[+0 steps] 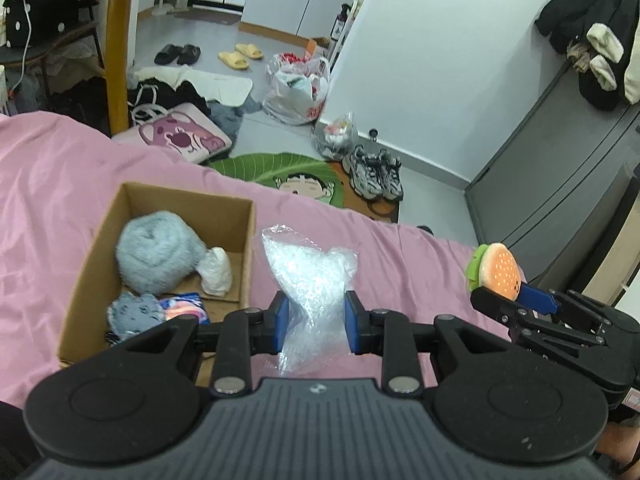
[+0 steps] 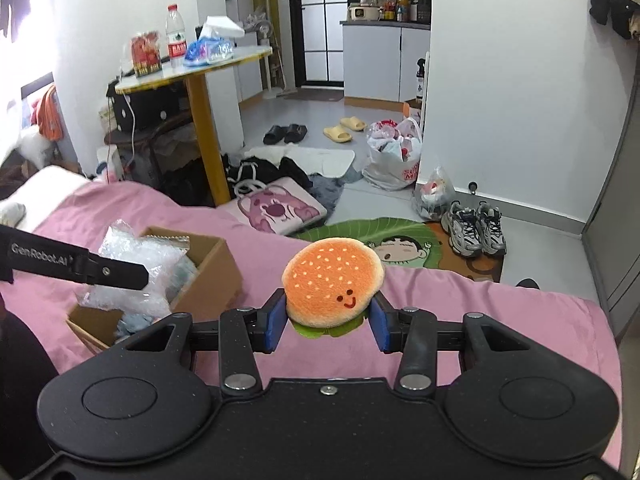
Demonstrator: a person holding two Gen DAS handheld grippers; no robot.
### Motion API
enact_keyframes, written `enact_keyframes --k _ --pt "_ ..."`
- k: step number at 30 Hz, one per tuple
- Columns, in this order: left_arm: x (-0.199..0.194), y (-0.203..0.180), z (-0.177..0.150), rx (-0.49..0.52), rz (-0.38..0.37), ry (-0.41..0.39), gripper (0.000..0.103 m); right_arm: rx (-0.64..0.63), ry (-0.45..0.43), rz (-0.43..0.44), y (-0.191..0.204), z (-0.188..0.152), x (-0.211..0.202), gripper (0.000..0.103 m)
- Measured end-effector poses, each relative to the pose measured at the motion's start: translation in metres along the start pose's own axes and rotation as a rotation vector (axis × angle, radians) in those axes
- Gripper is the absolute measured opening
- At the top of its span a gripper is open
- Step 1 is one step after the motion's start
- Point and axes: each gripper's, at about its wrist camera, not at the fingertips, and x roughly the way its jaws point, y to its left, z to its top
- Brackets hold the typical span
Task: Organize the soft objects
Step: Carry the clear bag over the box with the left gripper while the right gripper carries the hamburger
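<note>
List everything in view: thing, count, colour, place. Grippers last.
bubble wrap bag: 1, clear, between the left gripper's pads
burger plush: 1, orange bun with green lettuce, between the right gripper's pads
cardboard box: 1, brown, open, on the bedsheet
fluffy ball: 1, grey, inside the box
bedsheet: 1, pink, over the bed
sneakers: 1 pair, grey and white, on the floor
slippers: 1 pair, yellow, on the floor
water bottle: 1, clear with red label, on the table
left gripper: 1, black with blue pads
right gripper: 1, black with blue pads
</note>
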Motion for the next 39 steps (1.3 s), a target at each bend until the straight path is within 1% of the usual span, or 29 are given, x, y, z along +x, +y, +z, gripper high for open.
enact_keyframes --k 6,12,19,23,30,34,39 --pt "-0.021 0.019 0.001 -0.003 0.000 -0.036 0.028 0.024 -0.009 0.018 0.026 -0.003 -0.009 0.043" --pt "-0.033 0.035 -0.004 -0.008 0.000 -0.046 0.028 0.017 -0.018 -0.002 0.046 -0.002 -0.018 0.043" --pt "-0.043 0.056 -0.006 -0.001 0.007 -0.069 0.028 0.023 -0.026 -0.004 0.063 0.003 -0.021 0.043" --pt "-0.046 0.070 -0.004 0.000 0.011 -0.074 0.028 0.031 -0.026 0.011 0.073 0.003 -0.022 0.043" --pt "-0.049 0.090 0.001 -0.002 0.008 -0.086 0.028 0.032 -0.002 0.026 0.091 0.001 -0.013 0.043" --pt "-0.048 0.102 0.002 -0.024 0.019 -0.097 0.028 0.025 0.013 0.029 0.099 0.001 -0.007 0.043" --pt "-0.042 0.114 0.001 -0.051 0.021 -0.088 0.028 0.025 0.031 0.040 0.106 0.002 0.002 0.043"
